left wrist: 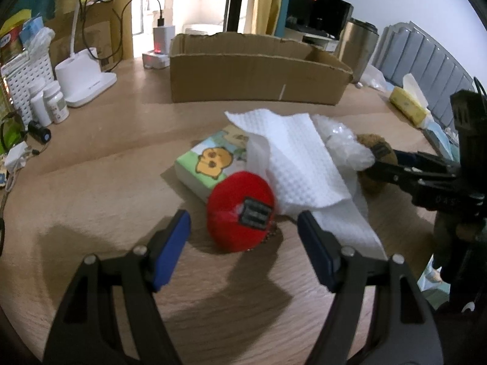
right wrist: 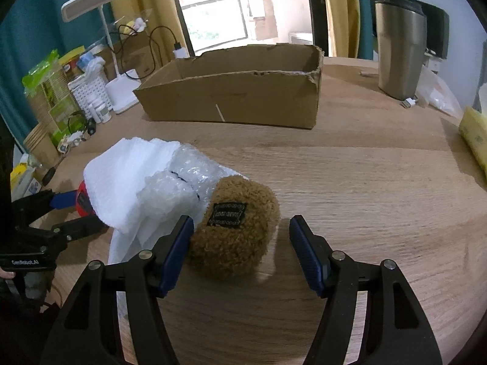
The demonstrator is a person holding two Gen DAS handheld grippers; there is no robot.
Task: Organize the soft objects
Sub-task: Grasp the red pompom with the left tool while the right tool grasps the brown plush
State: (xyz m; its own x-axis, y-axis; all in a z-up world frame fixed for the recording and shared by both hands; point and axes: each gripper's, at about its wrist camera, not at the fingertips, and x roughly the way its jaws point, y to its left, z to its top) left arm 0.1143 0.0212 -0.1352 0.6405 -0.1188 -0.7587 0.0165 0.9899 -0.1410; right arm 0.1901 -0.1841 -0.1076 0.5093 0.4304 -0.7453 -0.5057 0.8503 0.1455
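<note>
A red plush [left wrist: 240, 210] with a black label lies on the wooden table, between the open jaws of my left gripper [left wrist: 243, 228]. Behind it lie a tissue pack [left wrist: 210, 162], a white paper towel [left wrist: 295, 164] and bubble wrap [left wrist: 344, 143]. A brown fuzzy plush [right wrist: 237, 228] with a black label lies between the open jaws of my right gripper [right wrist: 240, 237]; the left pad touches its side. The brown plush [left wrist: 376, 149] and right gripper [left wrist: 383, 164] also show in the left wrist view. The open cardboard box [right wrist: 237, 94] stands behind; it also shows in the left wrist view [left wrist: 255, 73].
A white lamp base [left wrist: 82, 82], pill bottles [left wrist: 51, 103], a perforated white basket [left wrist: 24, 82] and cables stand at the left. A steel tumbler [right wrist: 398, 51] and a yellow tissue pack [right wrist: 474, 140] stand at the right. Bare wood [right wrist: 365, 182] lies between plush and box.
</note>
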